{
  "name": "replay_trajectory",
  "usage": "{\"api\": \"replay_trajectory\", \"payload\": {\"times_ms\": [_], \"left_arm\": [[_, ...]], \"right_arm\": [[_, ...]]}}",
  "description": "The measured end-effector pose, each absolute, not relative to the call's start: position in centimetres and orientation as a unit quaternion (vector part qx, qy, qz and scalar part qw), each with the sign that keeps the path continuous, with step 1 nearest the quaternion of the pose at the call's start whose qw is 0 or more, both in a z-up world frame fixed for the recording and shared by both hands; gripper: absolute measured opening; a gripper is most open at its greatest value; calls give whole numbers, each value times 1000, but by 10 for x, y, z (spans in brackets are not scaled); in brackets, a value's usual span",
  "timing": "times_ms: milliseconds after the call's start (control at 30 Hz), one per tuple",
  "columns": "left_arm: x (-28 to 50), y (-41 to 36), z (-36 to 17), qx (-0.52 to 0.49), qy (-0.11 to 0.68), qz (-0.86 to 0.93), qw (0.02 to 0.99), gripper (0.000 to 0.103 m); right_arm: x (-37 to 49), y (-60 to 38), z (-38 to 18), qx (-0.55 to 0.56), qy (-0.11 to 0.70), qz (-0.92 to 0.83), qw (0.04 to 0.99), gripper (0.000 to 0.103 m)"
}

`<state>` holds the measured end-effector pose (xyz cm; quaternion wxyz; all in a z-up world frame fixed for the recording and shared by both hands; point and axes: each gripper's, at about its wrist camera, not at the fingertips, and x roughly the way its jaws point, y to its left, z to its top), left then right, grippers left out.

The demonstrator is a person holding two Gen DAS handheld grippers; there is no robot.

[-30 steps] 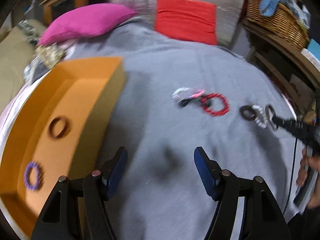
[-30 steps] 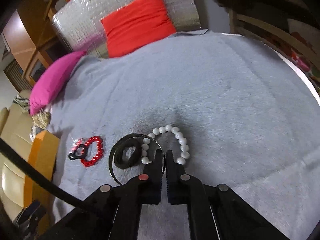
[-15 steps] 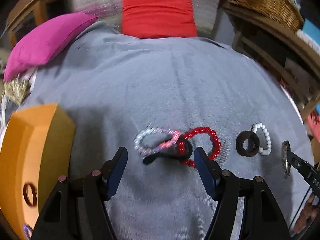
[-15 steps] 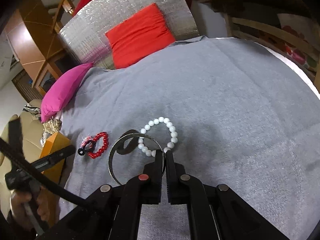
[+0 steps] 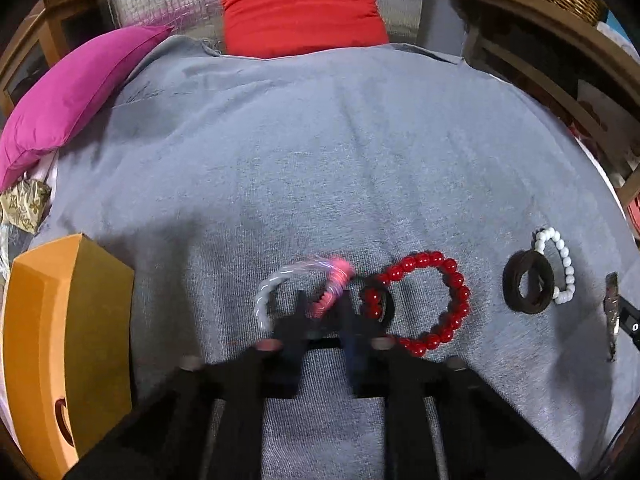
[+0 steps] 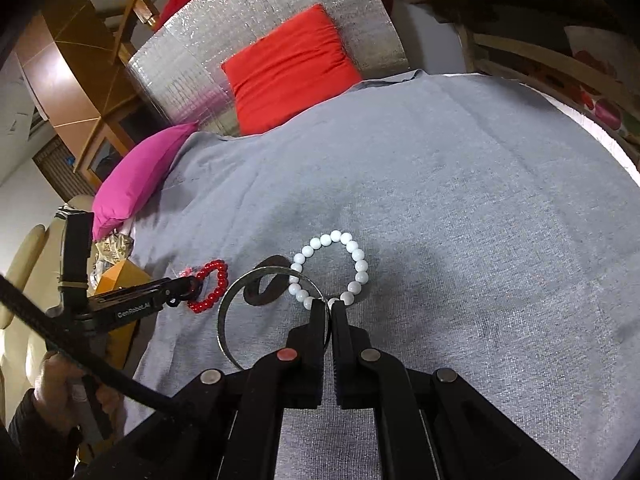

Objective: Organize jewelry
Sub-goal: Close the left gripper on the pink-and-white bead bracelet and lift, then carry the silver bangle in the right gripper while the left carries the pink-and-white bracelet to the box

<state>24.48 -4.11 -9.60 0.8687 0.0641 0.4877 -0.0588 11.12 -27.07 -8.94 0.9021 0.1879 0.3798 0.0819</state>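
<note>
Two cushions (image 5: 298, 4) behind grey cloth (image 5: 340, 160), left gripper (image 5: 322, 312) seemingly pinching pale bracelet (image 5: 280, 284), right gripper (image 6: 329, 308) clamping metal bangle (image 6: 228, 320).

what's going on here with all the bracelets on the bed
A person is sorting jewelry off a grey blanket with a gripper in each hand. The left gripper has closed on the pink and white bracelet, which lies beside a red bead bracelet. The right gripper is shut on a thin metal bangle, above the white bead bracelet and a dark ring. An orange box sits on the left.
</note>
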Motion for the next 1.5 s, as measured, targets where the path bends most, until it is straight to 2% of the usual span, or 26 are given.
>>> {"api": "replay_trajectory", "payload": {"times_ms": [233,333,433,900,1500], "left_arm": [[229,-25,-54,17,434,-86,897,8],[220,-17,-41,-34,428,-125,895,8],[205,-19,-28,-33,408,-133,903,8],[125,-36,-45,-34,415,-150,897,8],[59,-6,-45,-68,405,-119,904,8]], "right_arm": [[111,-272,-90,191,378,82,902,4],[111,-272,-89,191,377,84,902,4],[110,-271,-89,190,377,84,902,4],[96,-262,-84,178,380,81,904,4],[22,-204,-76,134,407,100,898,4]]}}
